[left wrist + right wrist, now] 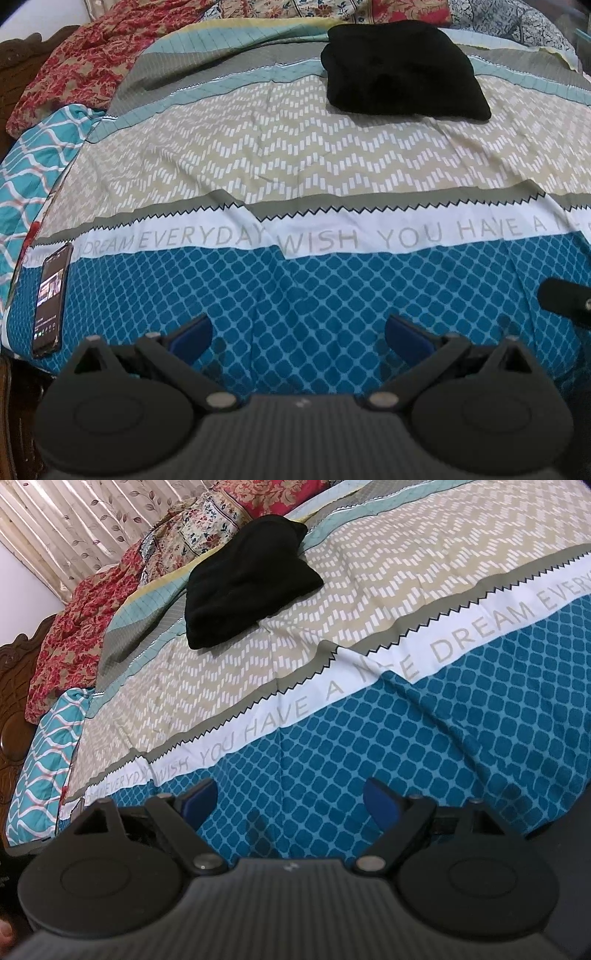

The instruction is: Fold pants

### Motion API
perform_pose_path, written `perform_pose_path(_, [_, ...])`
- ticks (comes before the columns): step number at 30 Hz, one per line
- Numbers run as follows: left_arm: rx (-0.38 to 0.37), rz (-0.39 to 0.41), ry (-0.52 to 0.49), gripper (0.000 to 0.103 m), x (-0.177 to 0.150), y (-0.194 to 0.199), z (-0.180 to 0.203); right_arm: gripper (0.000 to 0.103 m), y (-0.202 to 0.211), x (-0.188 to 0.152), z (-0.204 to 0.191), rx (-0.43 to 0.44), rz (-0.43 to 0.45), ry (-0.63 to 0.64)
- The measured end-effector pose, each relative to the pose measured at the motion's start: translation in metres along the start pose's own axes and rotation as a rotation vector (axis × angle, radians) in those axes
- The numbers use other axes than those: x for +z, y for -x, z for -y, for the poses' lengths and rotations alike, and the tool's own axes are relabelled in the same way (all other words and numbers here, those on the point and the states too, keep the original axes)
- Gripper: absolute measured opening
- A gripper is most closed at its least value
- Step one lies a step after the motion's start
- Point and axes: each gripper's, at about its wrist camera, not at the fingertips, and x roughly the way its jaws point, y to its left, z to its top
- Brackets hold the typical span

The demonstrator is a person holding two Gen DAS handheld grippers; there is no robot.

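Observation:
Black pants (402, 70) lie in a compact bundle at the far side of the bed, on the patterned bedspread (295, 158). In the right wrist view the pants (247, 583) sit at the upper left. My left gripper (297, 336) is open and empty, low over the blue part of the bedspread near the front edge, far from the pants. My right gripper (290, 805) is open and empty too, over the same blue band (406, 738). A dark part of the right gripper (565, 299) shows at the right edge of the left wrist view.
A phone (51, 299) with a lit screen lies at the bed's front left corner. Red floral fabric (74, 70) and a teal wave-pattern pillow (33, 158) are at the left. Floral pillows (207, 524) line the far side. A carved wooden headboard (14, 709) stands at the left.

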Motion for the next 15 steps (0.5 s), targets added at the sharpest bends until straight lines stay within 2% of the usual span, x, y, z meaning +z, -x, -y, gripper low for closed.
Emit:
perform_pose_path(9, [0.015,0.015,0.018,0.103,0.0004,0.0021,-0.0045,0.088,-0.0004,0.0,0.0008,0.002,-0.002,-0.003])
perform_pose_path(15, [0.007,-0.017,0.019,0.103,-0.0009,0.0018,-0.0047,0.088,-0.0004,0.0001,0.0006,0.001,-0.002,-0.001])
